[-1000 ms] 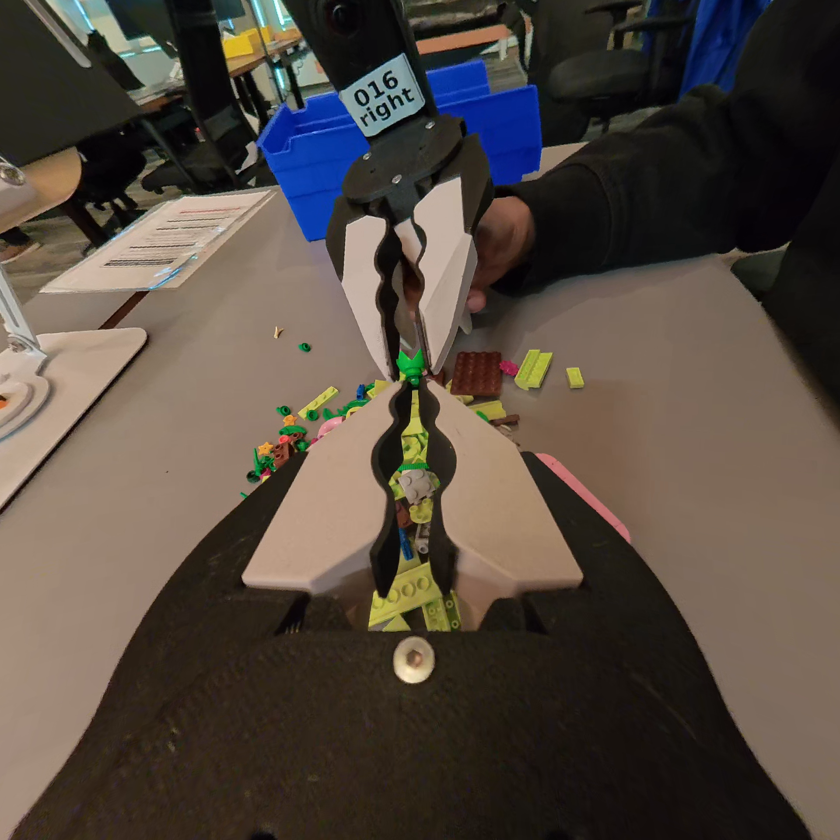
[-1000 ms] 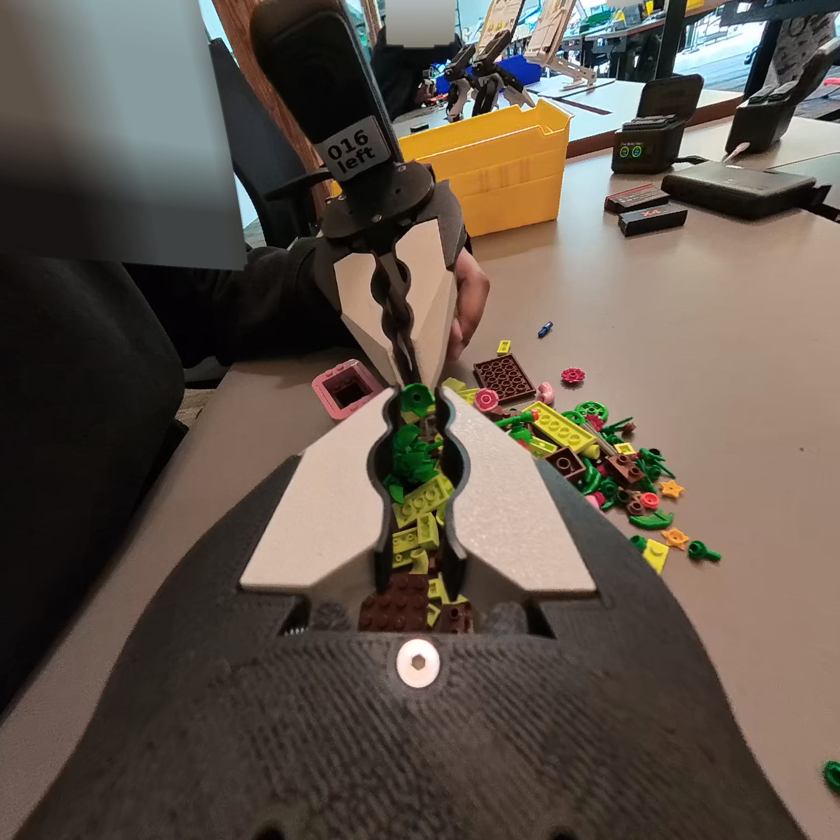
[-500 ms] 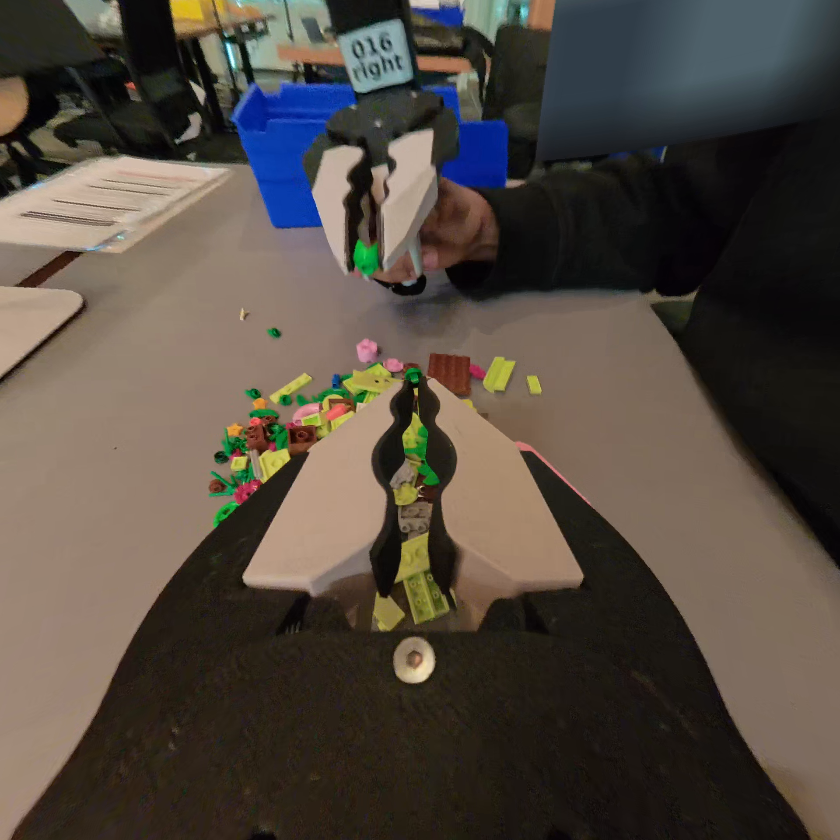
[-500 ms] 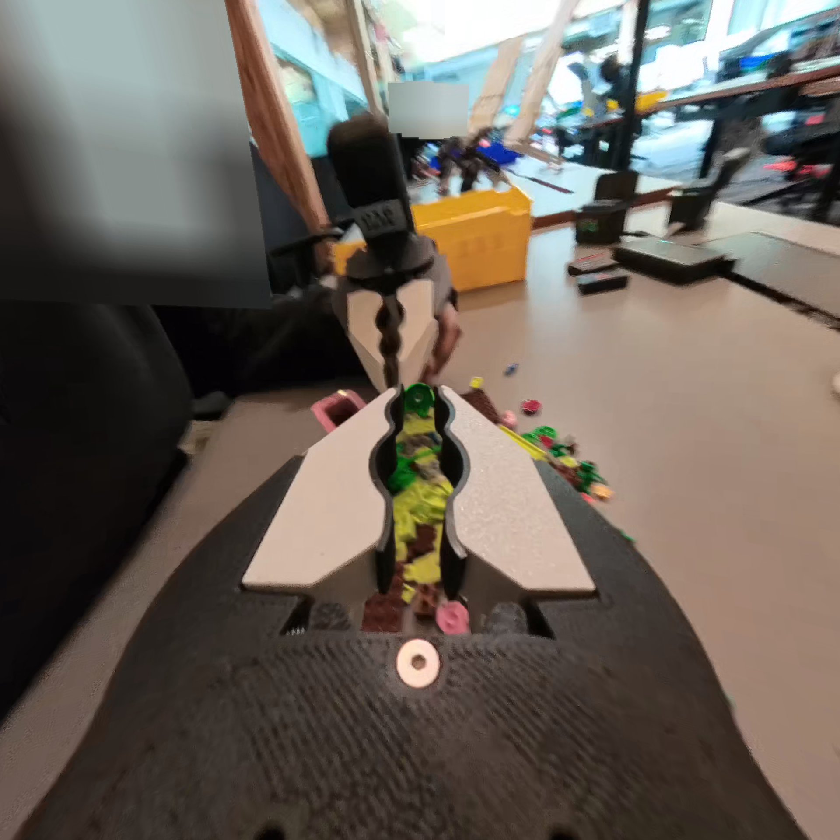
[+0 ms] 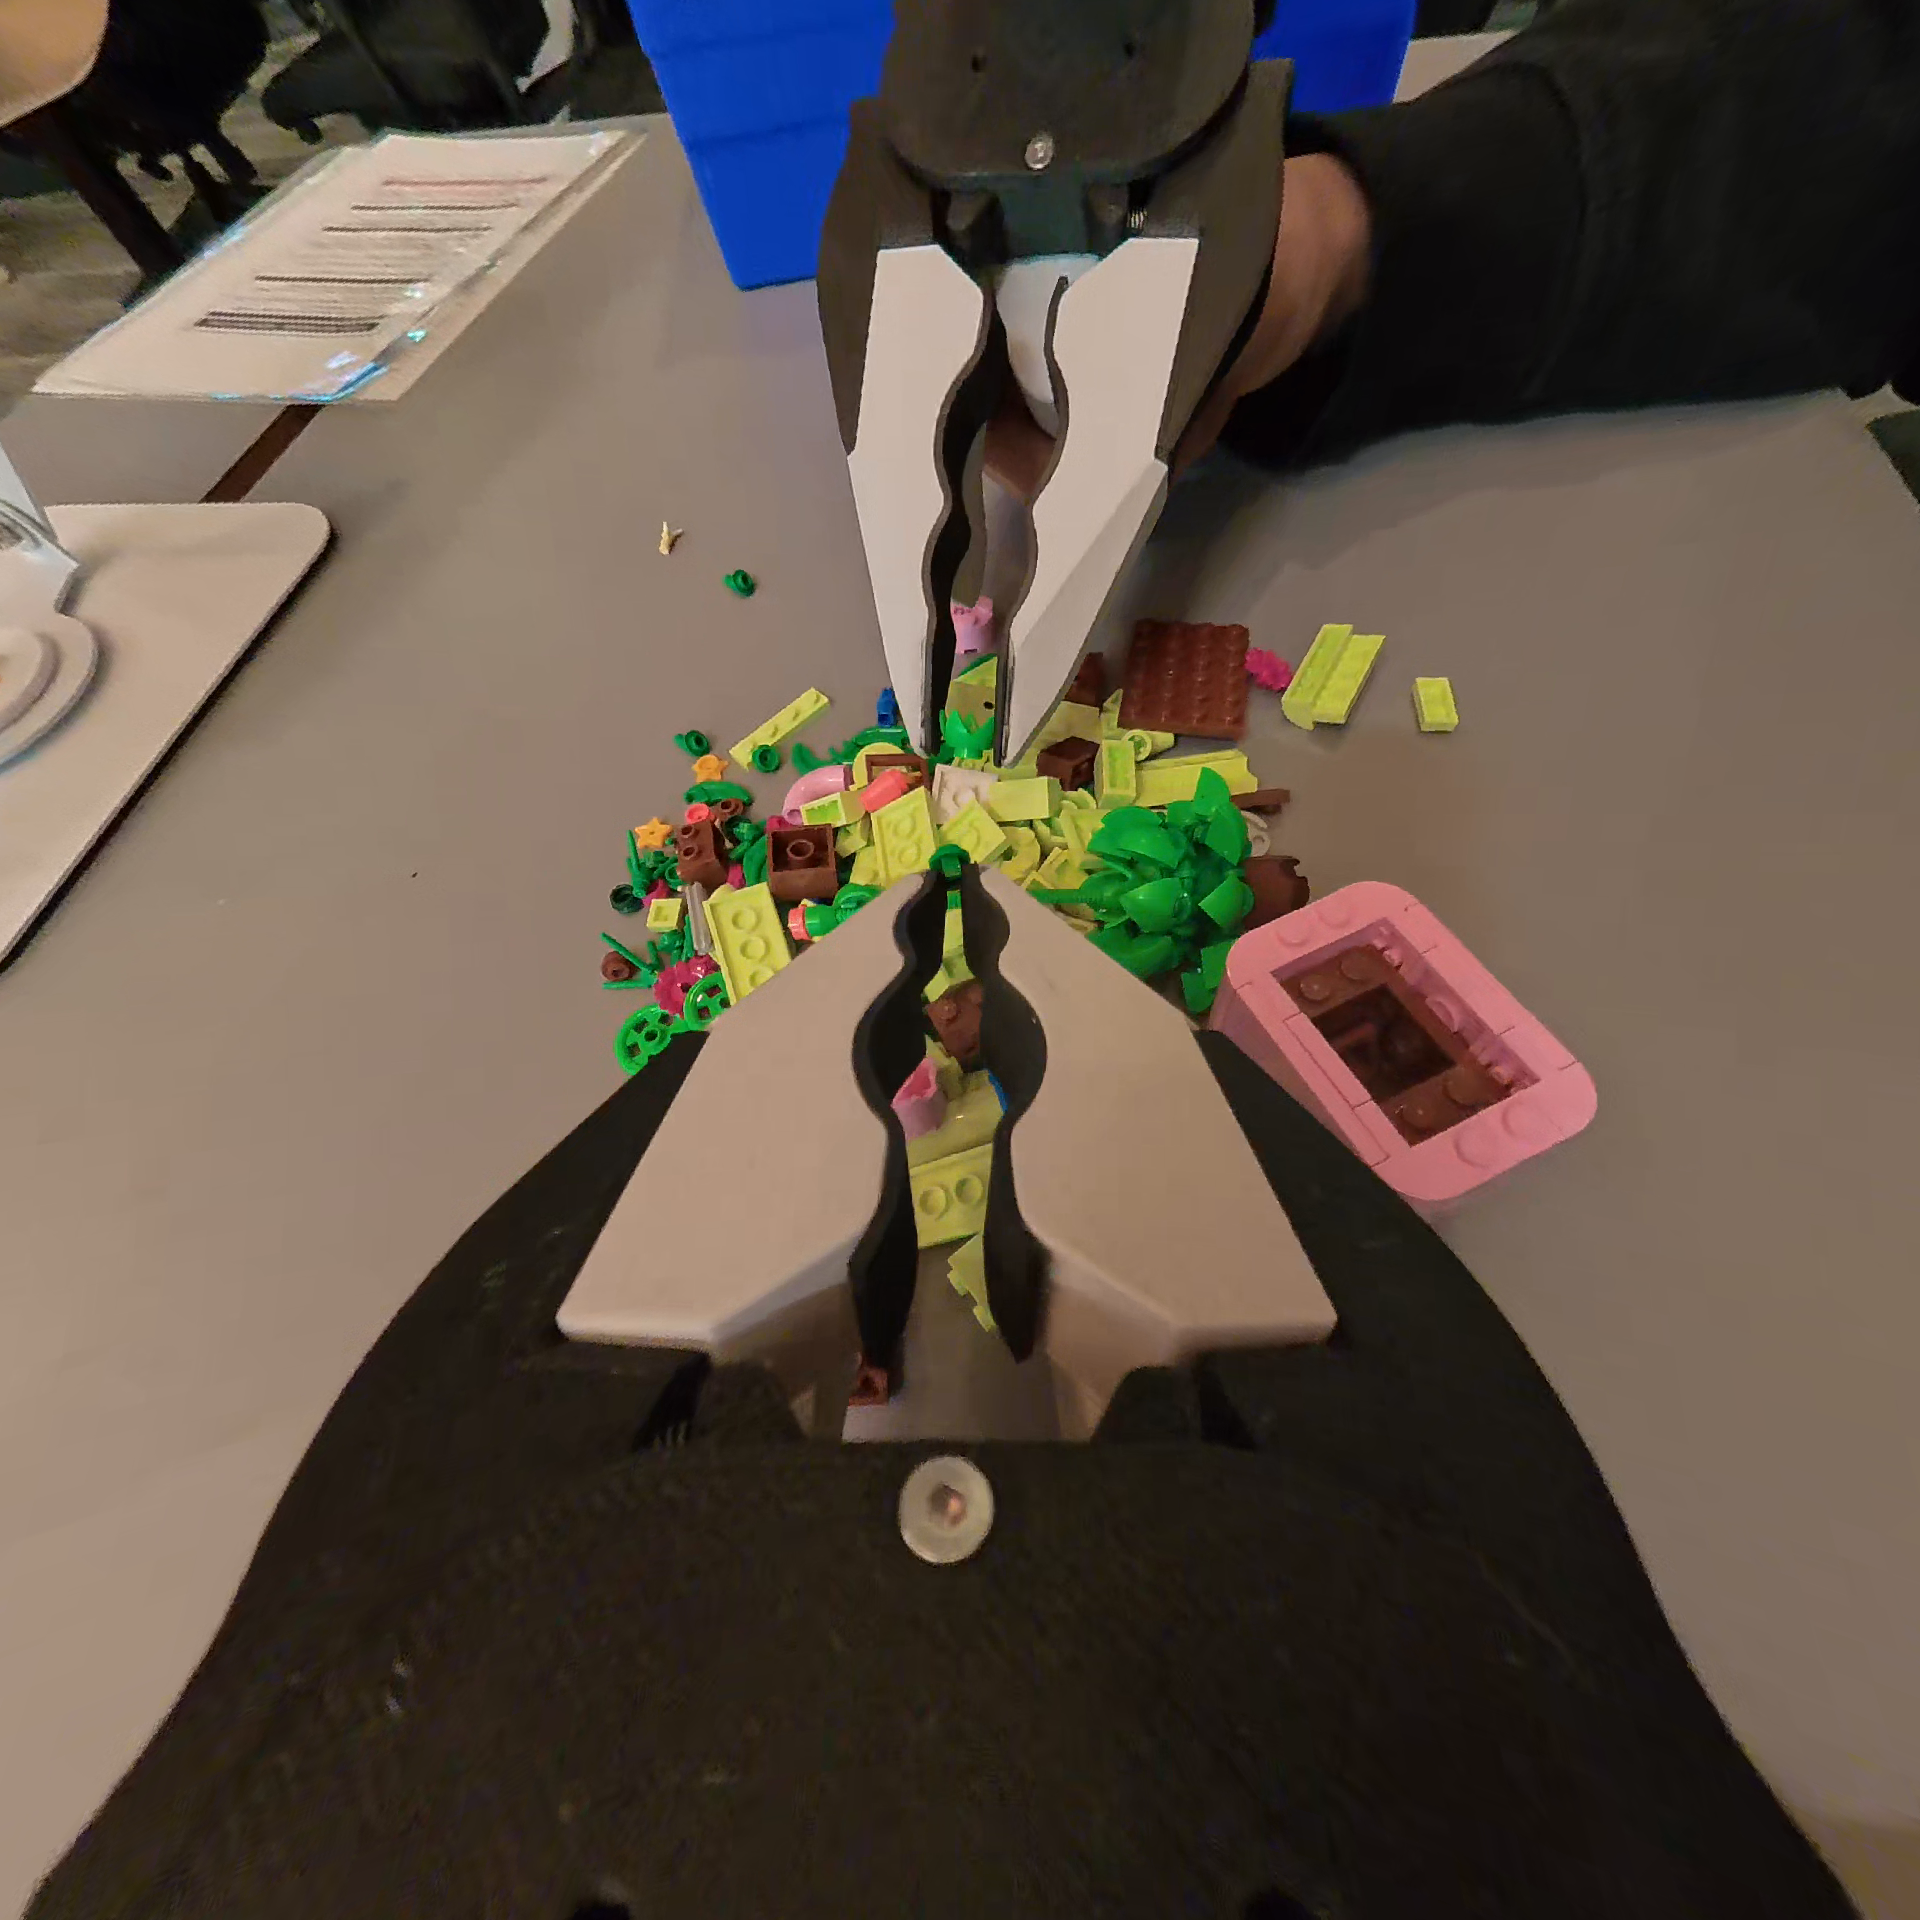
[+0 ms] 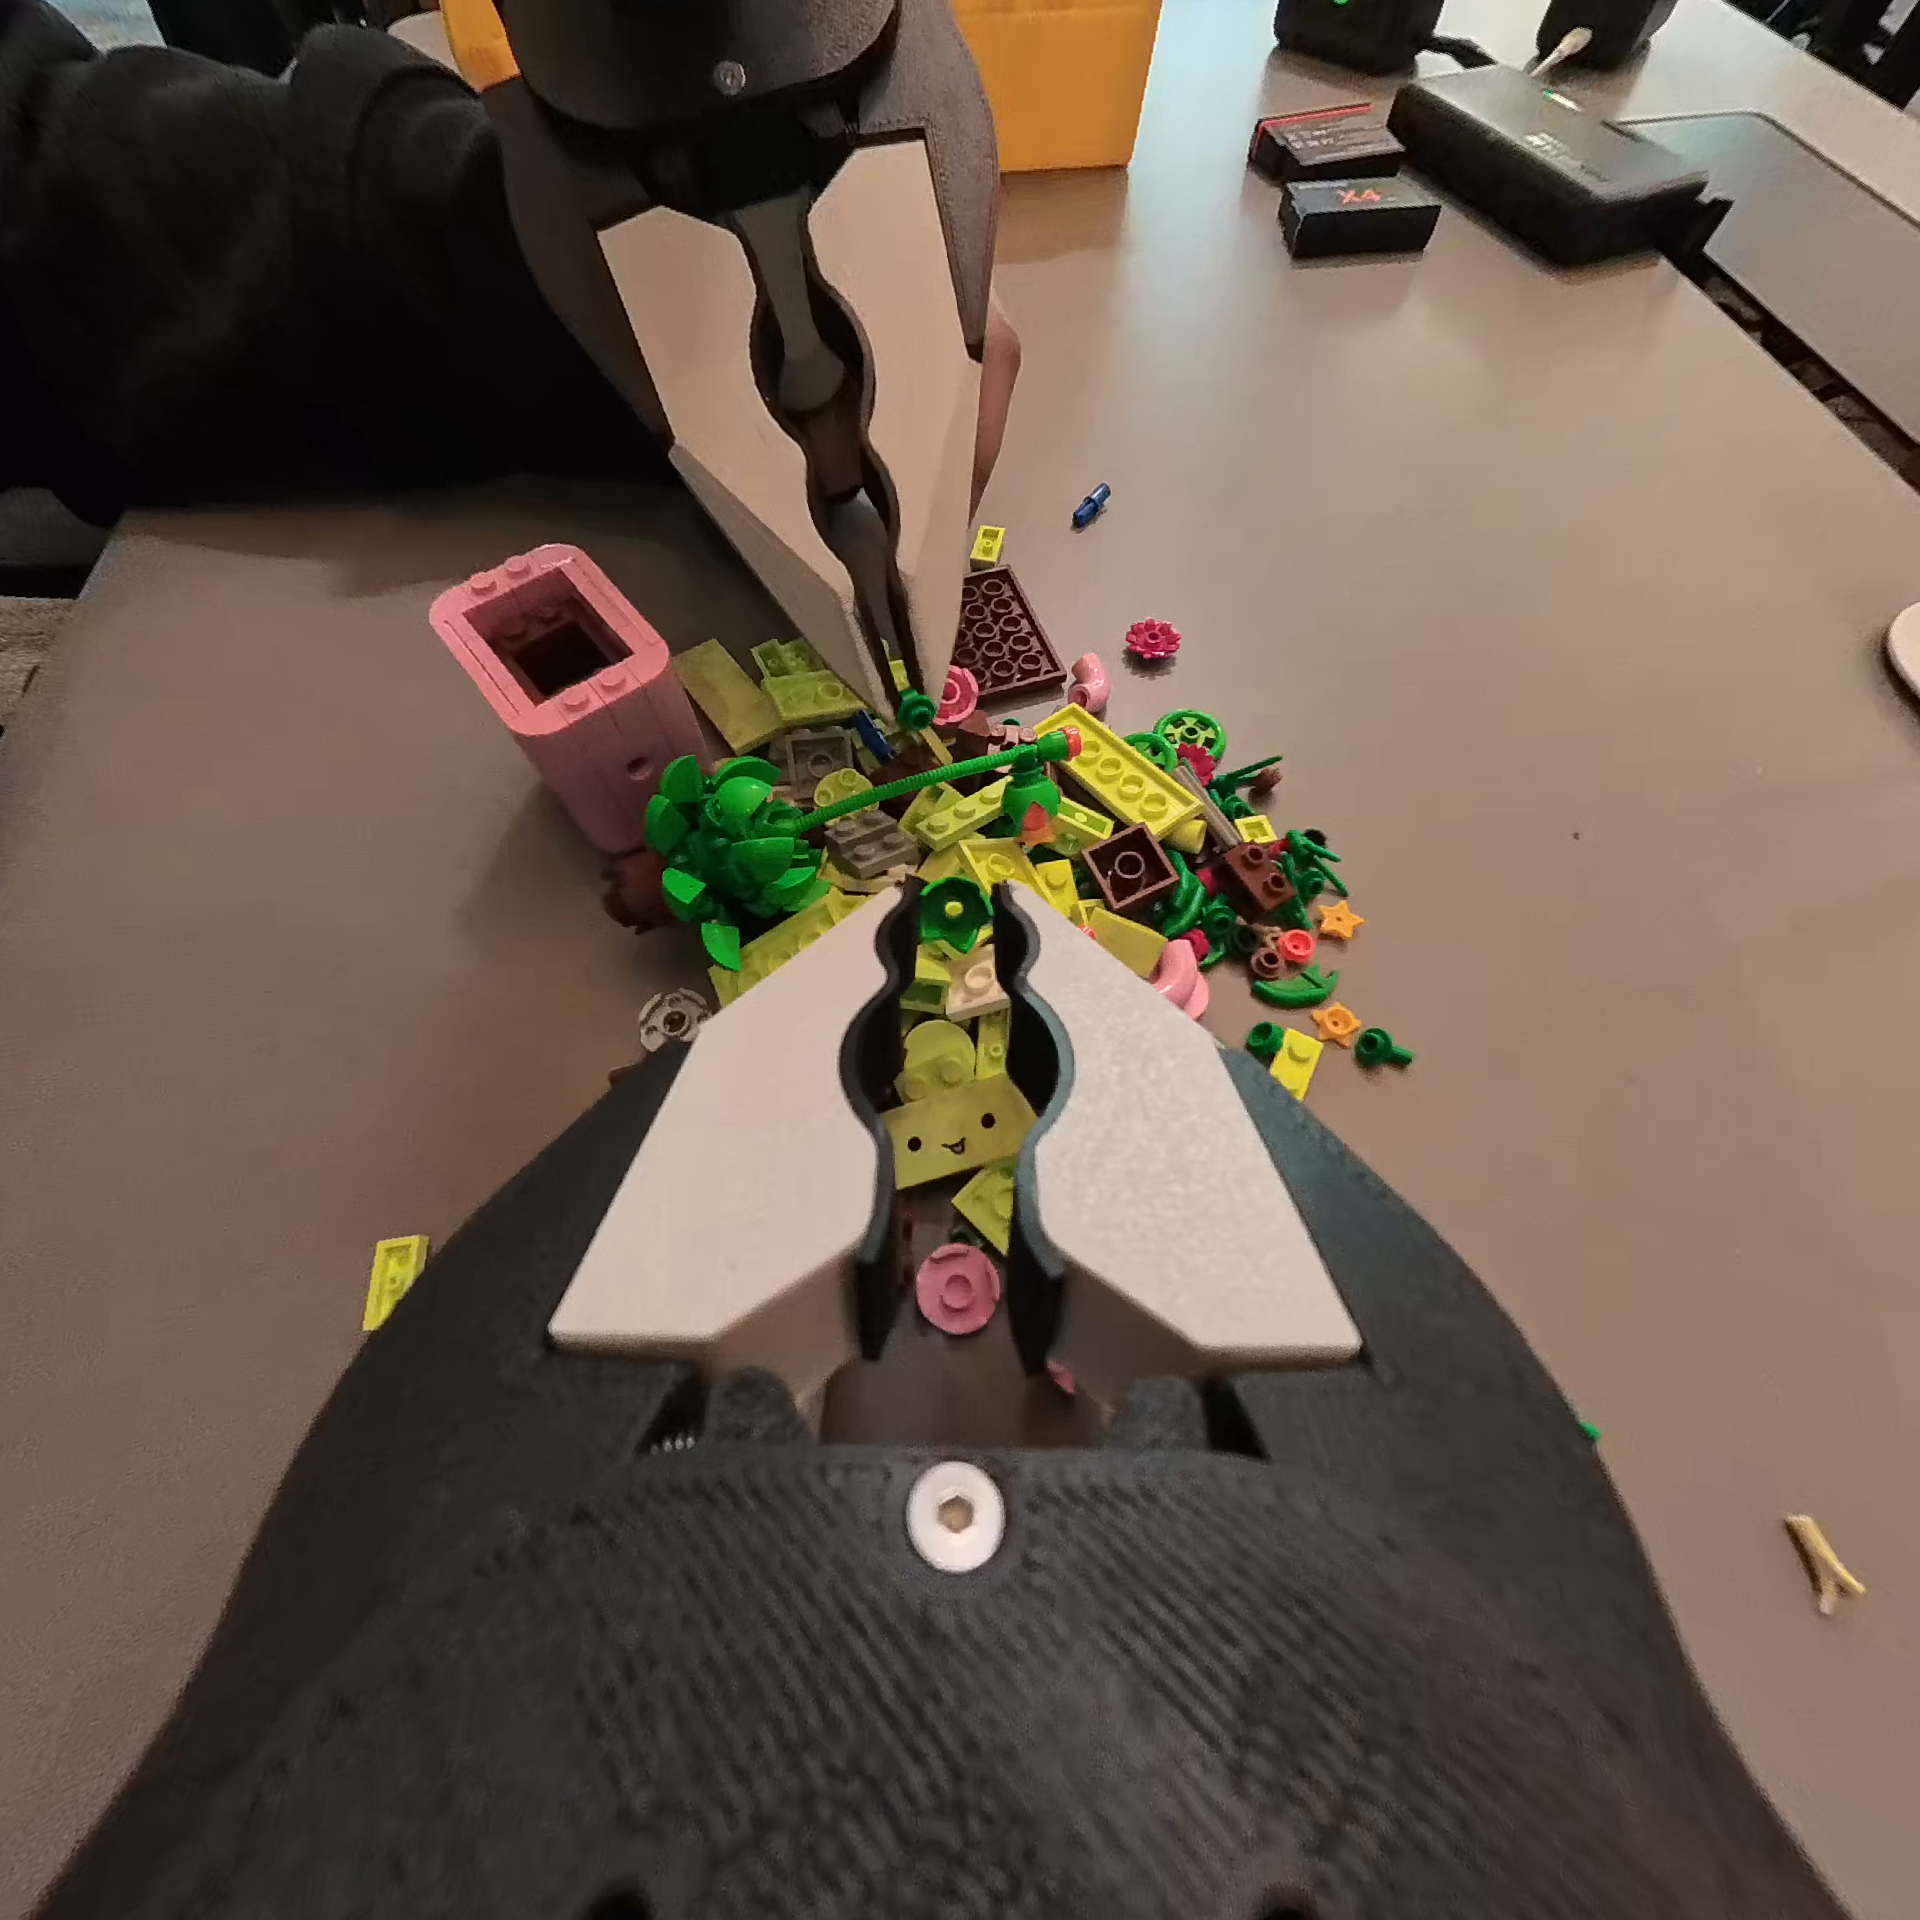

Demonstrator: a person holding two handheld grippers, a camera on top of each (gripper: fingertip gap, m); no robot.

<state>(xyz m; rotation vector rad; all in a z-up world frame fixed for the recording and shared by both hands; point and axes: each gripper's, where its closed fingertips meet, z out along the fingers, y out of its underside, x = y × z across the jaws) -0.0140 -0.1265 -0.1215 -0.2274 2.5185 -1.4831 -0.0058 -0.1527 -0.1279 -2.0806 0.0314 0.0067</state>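
You work on a grey table [image 5: 364, 831] in a room of desks and chairs; loose toy bricks [image 5: 935, 831] lie heaped at its middle.

In your left wrist view, a blue bin [image 5: 769, 125] stands at 12 o'clock, a printed sheet [image 5: 343, 270] at 10 o'clock and a white pad [image 5: 135, 644] at 9 o'clock. Your left gripper [image 5: 948, 871] is nipped shut on a small dark green piece [image 5: 948, 860] over the heap.

Only your right wrist view shows the yellow bin [image 6: 1049, 83] at 12 o'clock and the black boxes [image 6: 1351, 177] at 1 o'clock. Your right gripper [image 6: 954, 902] clamps a green flower piece [image 6: 954, 912]. The pink box [image 6: 566, 675] stands at 10 o'clock there, touching the leafy green plant [image 6: 727, 831].
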